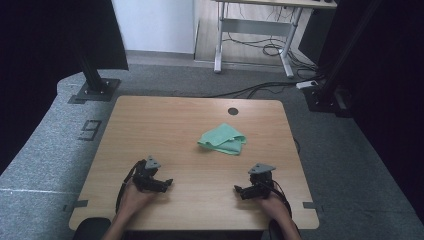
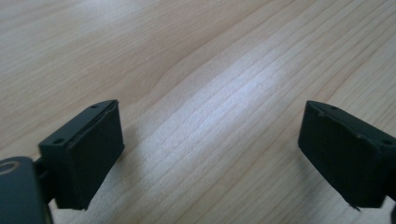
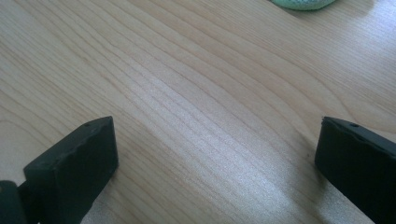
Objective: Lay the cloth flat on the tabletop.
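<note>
One green cloth (image 1: 223, 139) lies on one wooden table (image 1: 165, 125), with two tongs: left (image 1: 165, 183) and right (image 1: 239, 190).

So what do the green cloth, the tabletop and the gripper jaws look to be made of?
The green cloth looks like soft woven or microfibre fabric: it lies folded with limp, rounded edges and a matte surface. The table looks like light wood or wood-look laminate, with grain lines and a faint sheen in the gripper views. The left gripper and right gripper have matte black pads, probably rubber or plastic.

High view: above the person's side, looking forward and down on the whole light wooden table (image 1: 150, 125).
Gripper views: low, close over the tabletop.
Shared: folded green cloth (image 1: 223, 139), right gripper view's top edge (image 3: 301, 3).
</note>
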Tool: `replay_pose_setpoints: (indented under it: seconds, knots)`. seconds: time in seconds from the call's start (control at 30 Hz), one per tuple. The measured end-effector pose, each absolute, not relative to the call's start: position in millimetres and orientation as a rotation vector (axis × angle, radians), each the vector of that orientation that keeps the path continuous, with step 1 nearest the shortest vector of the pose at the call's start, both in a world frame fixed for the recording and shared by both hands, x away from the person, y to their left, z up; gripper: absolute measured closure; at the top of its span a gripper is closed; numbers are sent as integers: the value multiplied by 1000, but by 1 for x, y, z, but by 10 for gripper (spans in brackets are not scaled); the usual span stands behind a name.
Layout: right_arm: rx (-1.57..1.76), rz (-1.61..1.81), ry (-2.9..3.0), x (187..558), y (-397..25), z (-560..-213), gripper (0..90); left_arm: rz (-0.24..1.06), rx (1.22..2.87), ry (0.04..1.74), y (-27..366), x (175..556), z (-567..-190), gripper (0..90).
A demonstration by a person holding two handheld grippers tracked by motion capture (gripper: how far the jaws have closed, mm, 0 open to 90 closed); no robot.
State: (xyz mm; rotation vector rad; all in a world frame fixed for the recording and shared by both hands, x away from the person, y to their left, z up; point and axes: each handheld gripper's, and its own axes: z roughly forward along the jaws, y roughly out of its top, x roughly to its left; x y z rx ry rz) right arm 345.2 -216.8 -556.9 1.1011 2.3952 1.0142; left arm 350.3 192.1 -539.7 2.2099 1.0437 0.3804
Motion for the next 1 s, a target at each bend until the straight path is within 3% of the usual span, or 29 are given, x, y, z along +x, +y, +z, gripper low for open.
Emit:
replay_pose_setpoints:
  seconds: [0.47, 1.0]
  knots:
    - [1101, 1014, 2395, 345, -217, -557, 0, 346, 2203, 968, 176, 359, -525, 165]
    - [1101, 1014, 2396, 345, -217, -557, 0, 349, 2186, 867, 151, 391, -499, 326]
